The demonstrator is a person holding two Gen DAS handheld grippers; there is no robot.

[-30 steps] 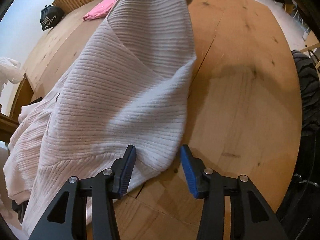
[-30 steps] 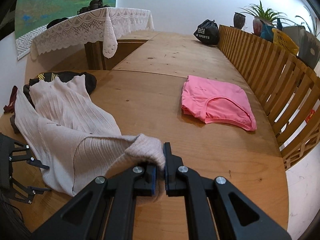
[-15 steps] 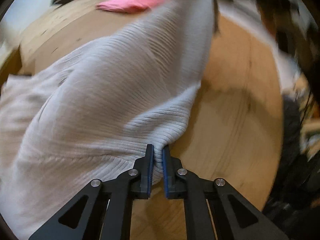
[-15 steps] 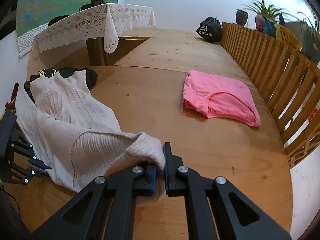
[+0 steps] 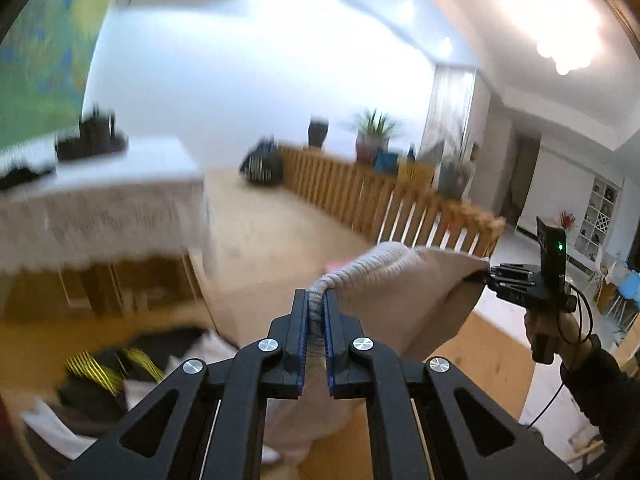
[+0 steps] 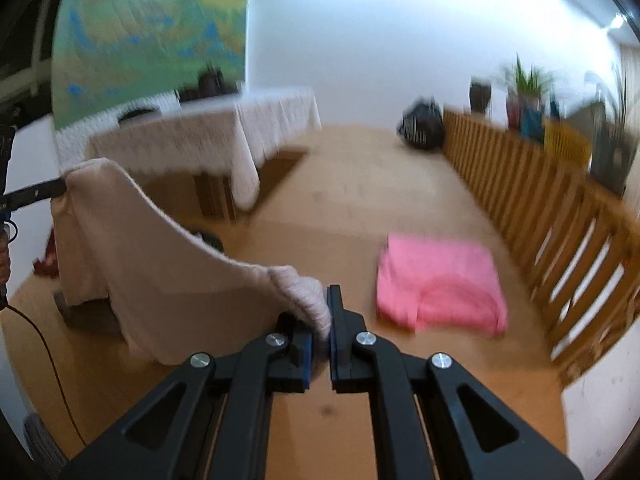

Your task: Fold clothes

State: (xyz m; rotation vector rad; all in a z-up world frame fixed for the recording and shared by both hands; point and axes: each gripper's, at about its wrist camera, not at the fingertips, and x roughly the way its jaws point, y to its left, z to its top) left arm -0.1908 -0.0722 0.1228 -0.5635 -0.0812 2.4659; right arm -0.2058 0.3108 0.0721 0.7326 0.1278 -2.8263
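- Step in hand: lifting the cream knit sweater (image 6: pixel 132 248) clear of the worktop (image 6: pixel 360 208); it hangs spread between my two hands.
- Left gripper (image 5: pixel 315 312): fingers closed tight on one ribbed edge. Right gripper (image 6: pixel 320 320): fingers closed on the other.
- Next move, in my judgement: lay it flat, edges level.
- Containers: black bag (image 6: pixel 422 128) at the far end, contents unseen.
- Pink garment (image 6: pixel 440 284) lies folded near the railing.

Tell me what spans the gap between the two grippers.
The cream ribbed sweater spans it, its upper edge running from the left gripper to the right gripper, each shut on that edge. Both wrist views show this.
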